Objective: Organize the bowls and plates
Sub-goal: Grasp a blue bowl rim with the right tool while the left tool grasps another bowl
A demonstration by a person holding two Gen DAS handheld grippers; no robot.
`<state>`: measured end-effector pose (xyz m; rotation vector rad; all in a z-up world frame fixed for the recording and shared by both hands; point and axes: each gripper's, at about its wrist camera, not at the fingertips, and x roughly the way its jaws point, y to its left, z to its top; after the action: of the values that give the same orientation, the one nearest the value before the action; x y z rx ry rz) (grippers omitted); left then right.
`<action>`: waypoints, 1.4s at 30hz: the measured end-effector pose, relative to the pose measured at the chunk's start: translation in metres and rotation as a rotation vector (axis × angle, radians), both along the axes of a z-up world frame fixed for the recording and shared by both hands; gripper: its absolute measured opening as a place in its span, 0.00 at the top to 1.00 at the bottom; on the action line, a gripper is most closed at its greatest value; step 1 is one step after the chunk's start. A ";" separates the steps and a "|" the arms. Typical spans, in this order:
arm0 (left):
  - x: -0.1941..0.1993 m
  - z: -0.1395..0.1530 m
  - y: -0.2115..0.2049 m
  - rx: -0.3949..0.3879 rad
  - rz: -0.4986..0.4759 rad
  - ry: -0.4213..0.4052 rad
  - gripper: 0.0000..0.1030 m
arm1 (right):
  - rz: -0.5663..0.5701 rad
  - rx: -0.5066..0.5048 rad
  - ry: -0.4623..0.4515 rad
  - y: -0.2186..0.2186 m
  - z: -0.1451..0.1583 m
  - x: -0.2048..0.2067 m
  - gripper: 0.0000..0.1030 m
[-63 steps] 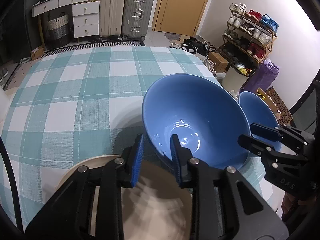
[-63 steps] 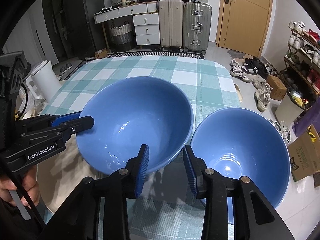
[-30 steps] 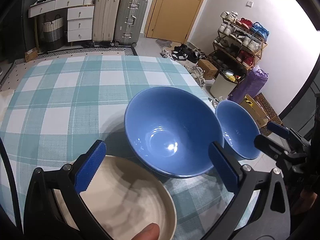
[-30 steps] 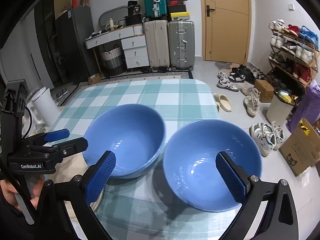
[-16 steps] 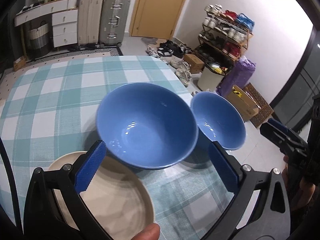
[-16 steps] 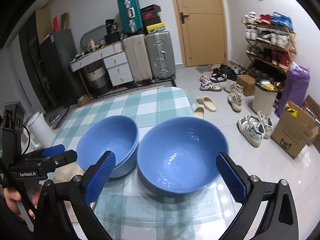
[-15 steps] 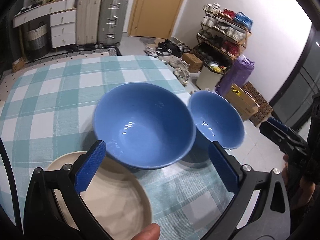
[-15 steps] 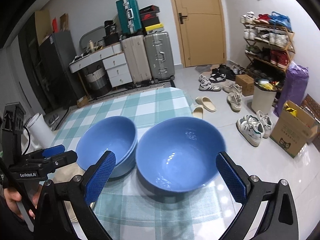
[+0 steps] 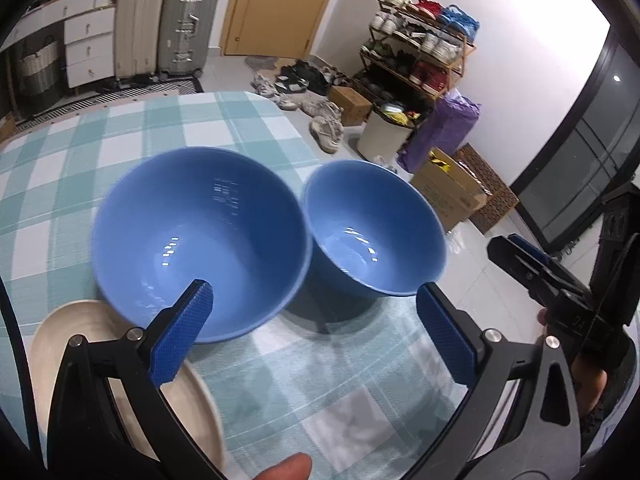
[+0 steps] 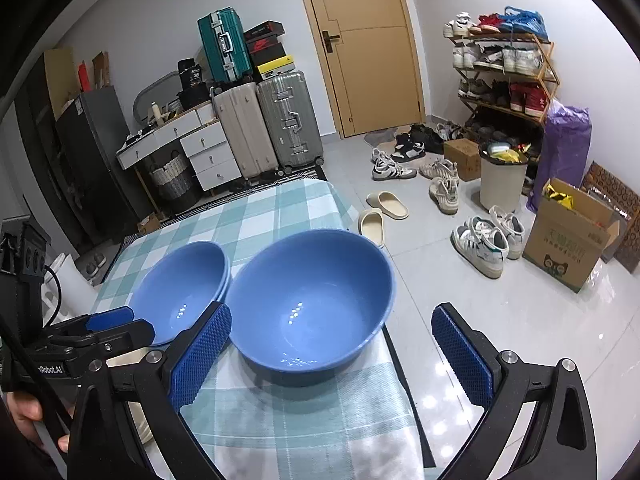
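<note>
Two blue bowls stand side by side on the teal checked tablecloth (image 9: 120, 132). The left bowl (image 9: 200, 240) (image 10: 180, 292) shows a doubled rim in the right wrist view, as if nested in another. The right bowl (image 9: 376, 232) (image 10: 308, 312) sits at the table's right edge. A cream plate (image 9: 52, 340) lies at the near left, partly under my left gripper (image 9: 314, 288) (image 10: 136, 322). That gripper is open and hangs short of both bowls. My right gripper (image 10: 332, 312) (image 9: 508, 244) is wide open just before the right bowl, holding nothing.
The table edge (image 10: 360, 224) falls away right beside the right bowl. On the floor beyond lie shoes (image 10: 480, 244), slippers, a cardboard box (image 10: 568, 240) and a white bin (image 10: 502, 180). Suitcases (image 10: 264, 128) and drawers stand behind the table. A hand (image 10: 24, 408) holds the left gripper.
Both grippers went from nearly shut at the bowl rims to wide open. The left one let go of the left bowl. Both have drawn back, and the views have swung right.
</note>
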<state>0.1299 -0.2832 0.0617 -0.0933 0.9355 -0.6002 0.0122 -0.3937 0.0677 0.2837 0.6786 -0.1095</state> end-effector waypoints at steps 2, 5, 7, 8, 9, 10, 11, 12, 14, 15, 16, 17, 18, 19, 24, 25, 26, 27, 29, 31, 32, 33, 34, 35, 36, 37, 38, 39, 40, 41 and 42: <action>-0.001 -0.001 -0.006 -0.019 -0.022 0.013 0.08 | -0.004 0.012 -0.002 -0.006 -0.002 -0.003 0.01; -0.004 0.000 -0.014 -0.044 -0.050 0.017 0.12 | -0.007 0.033 0.001 -0.015 -0.007 -0.005 0.01; -0.005 0.000 -0.020 -0.054 -0.064 0.026 0.18 | -0.008 0.042 0.005 -0.020 -0.010 -0.005 0.01; -0.005 -0.001 -0.024 -0.057 -0.073 0.036 0.23 | -0.011 0.044 0.004 -0.021 -0.011 -0.006 0.01; -0.005 -0.002 -0.027 -0.058 -0.077 0.041 0.26 | -0.012 0.048 0.004 -0.023 -0.013 -0.006 0.01; -0.005 -0.004 -0.032 -0.054 -0.083 0.048 0.28 | -0.013 0.055 0.004 -0.025 -0.014 -0.006 0.01; -0.003 -0.006 -0.035 -0.049 -0.083 0.051 0.33 | -0.013 0.062 0.004 -0.027 -0.016 -0.006 0.01; -0.003 -0.008 -0.038 -0.044 -0.083 0.056 0.35 | -0.014 0.066 0.006 -0.029 -0.017 -0.005 0.01; 0.000 -0.013 -0.043 -0.040 -0.081 0.074 0.38 | -0.014 0.072 0.013 -0.030 -0.020 -0.003 0.02; 0.002 -0.016 -0.045 -0.040 -0.078 0.083 0.40 | -0.010 0.075 0.016 -0.031 -0.022 -0.002 0.06; 0.004 -0.019 -0.047 -0.041 -0.075 0.095 0.41 | -0.007 0.079 0.021 -0.033 -0.024 -0.001 0.11; 0.006 -0.021 -0.048 -0.043 -0.074 0.100 0.43 | -0.005 0.081 0.026 -0.034 -0.027 0.000 0.13; 0.007 -0.023 -0.050 -0.043 -0.071 0.105 0.43 | -0.003 0.085 0.032 -0.035 -0.030 0.002 0.16; 0.010 -0.025 -0.051 -0.043 -0.071 0.108 0.43 | -0.002 0.089 0.036 -0.035 -0.032 0.004 0.19; 0.015 -0.032 -0.057 -0.036 -0.066 0.120 0.45 | 0.016 0.104 0.055 -0.036 -0.042 0.014 0.29; 0.016 -0.033 -0.058 -0.035 -0.064 0.123 0.46 | 0.016 0.105 0.060 -0.036 -0.044 0.015 0.30; 0.017 -0.034 -0.058 -0.035 -0.062 0.127 0.46 | 0.017 0.107 0.065 -0.036 -0.046 0.017 0.31; 0.017 -0.034 -0.059 -0.036 -0.060 0.130 0.46 | 0.020 0.108 0.069 -0.035 -0.048 0.020 0.34; 0.019 -0.037 -0.059 -0.034 -0.055 0.136 0.46 | 0.022 0.108 0.078 -0.035 -0.053 0.024 0.37; 0.022 -0.041 -0.060 -0.029 -0.053 0.143 0.47 | 0.022 0.106 0.086 -0.035 -0.057 0.028 0.43; 0.022 -0.043 -0.061 -0.030 -0.052 0.146 0.49 | 0.022 0.105 0.089 -0.034 -0.058 0.030 0.44; 0.024 -0.044 -0.061 -0.029 -0.052 0.149 0.51 | 0.020 0.105 0.090 -0.034 -0.060 0.031 0.46; 0.025 -0.046 -0.061 -0.027 -0.051 0.153 0.51 | 0.018 0.106 0.093 -0.035 -0.062 0.033 0.48; 0.026 -0.048 -0.062 -0.026 -0.049 0.154 0.51 | 0.016 0.107 0.094 -0.035 -0.063 0.034 0.48; 0.027 -0.049 -0.062 -0.023 -0.048 0.155 0.52 | 0.016 0.108 0.094 -0.036 -0.064 0.035 0.49; 0.028 -0.050 -0.063 -0.021 -0.049 0.154 0.52 | 0.016 0.107 0.096 -0.036 -0.064 0.036 0.50; 0.027 -0.050 -0.064 -0.021 -0.050 0.154 0.53 | 0.017 0.107 0.096 -0.036 -0.065 0.037 0.50; 0.027 -0.050 -0.064 -0.021 -0.049 0.154 0.53 | 0.018 0.106 0.096 -0.036 -0.065 0.037 0.50; 0.027 -0.050 -0.064 -0.022 -0.049 0.154 0.53 | 0.019 0.104 0.096 -0.037 -0.066 0.039 0.52; 0.028 -0.051 -0.065 -0.022 -0.050 0.154 0.53 | 0.019 0.104 0.097 -0.037 -0.066 0.040 0.53; 0.028 -0.052 -0.066 -0.021 -0.052 0.153 0.53 | 0.018 0.103 0.097 -0.037 -0.066 0.039 0.55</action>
<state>0.1576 -0.3496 0.0102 -0.1352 1.0829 -0.6578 0.0512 -0.4302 0.0021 0.3732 0.7841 -0.0711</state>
